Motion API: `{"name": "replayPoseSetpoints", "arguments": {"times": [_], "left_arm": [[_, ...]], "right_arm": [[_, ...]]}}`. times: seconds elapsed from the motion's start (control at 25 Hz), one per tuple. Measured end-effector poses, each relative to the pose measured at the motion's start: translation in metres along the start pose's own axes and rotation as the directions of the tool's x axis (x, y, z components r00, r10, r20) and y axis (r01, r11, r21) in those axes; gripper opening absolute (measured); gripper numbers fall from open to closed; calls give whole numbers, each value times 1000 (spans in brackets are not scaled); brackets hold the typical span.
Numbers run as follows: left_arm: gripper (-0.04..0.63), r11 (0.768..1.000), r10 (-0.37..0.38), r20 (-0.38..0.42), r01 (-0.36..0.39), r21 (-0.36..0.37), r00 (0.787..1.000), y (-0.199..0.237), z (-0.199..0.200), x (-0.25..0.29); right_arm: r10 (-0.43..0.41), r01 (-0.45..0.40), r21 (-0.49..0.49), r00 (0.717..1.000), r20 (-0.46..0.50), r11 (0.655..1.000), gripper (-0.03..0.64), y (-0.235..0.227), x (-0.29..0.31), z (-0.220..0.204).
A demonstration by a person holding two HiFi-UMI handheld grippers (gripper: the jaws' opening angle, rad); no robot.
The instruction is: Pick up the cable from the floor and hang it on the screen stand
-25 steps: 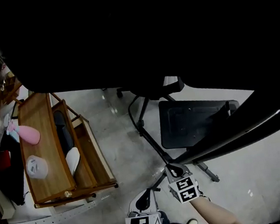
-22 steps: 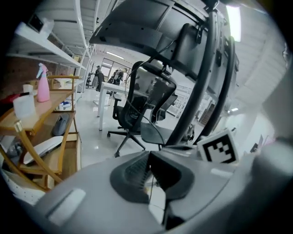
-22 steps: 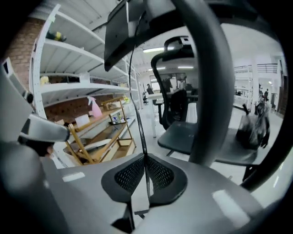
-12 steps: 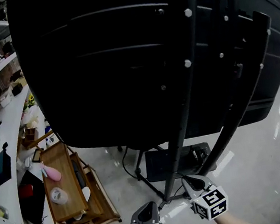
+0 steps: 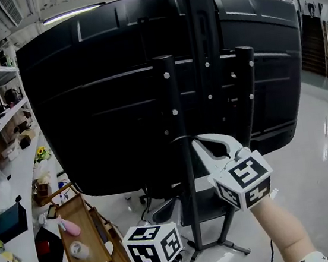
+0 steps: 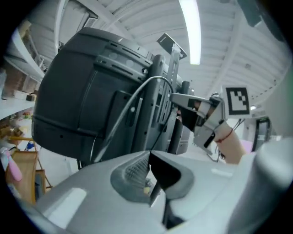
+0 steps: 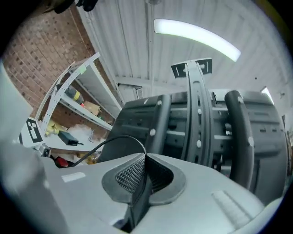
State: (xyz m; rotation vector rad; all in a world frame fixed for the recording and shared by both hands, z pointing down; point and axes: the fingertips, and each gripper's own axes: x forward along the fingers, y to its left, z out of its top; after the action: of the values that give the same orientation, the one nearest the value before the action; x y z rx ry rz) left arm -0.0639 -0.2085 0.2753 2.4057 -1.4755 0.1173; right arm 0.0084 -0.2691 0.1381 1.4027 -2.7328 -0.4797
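Right gripper (image 7: 145, 156) fingers closing on one cable (image 7: 123, 135); left gripper (image 6: 149, 154) fingers pressed together.

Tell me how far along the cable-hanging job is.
Done: the thin black cable is lifted off the floor. In hand: the right gripper, jaws closing on it, holds it beside the black metal screen stand. Remaining: hooking it over the stand; it doesn't look hung yet.

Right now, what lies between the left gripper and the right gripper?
The cable. In the left gripper view it arcs from the right gripper, whose jaws are closing on it, down toward the left gripper, in front of the screen.
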Motion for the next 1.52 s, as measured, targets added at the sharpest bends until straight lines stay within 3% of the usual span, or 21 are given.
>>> {"name": "replayPoseSetpoints", "arguments": {"times": [0.12,0.28,0.52,0.76,0.88,1.04,1.16,1.32,1.52], "left_arm": [[6,998,-51,42,49,49,998,-11,63,-4],[6,988,-16,86,3,157,996,-12,131,-2],[6,964,14,131,-48,260,991,-18,190,12],[6,955,7,134,-47,294,991,-23,202,28],[6,950,13,137,-55,308,990,-20,205,33],[6,945,10,143,-56,321,990,-16,207,34],[6,945,7,145,-55,323,989,-15,210,37],[6,952,4,154,-51,300,988,-17,209,38],[6,950,42,160,-89,301,986,-20,197,34]], "right_arm": [[-29,33,-56,998,61,998,11,-20,21,62],[-86,96,-92,990,109,991,11,-45,46,123],[-110,117,-112,992,65,987,12,-73,67,165],[-190,192,-171,981,28,966,12,-101,74,168],[-227,218,-255,974,-7,942,12,-105,89,173],[-255,198,-356,960,-120,913,15,-108,97,156],[-267,173,-434,950,-164,884,70,-106,89,146],[-250,209,-362,966,-71,909,146,-105,75,143],[-218,226,-222,974,61,949,113,-87,39,130]]}}
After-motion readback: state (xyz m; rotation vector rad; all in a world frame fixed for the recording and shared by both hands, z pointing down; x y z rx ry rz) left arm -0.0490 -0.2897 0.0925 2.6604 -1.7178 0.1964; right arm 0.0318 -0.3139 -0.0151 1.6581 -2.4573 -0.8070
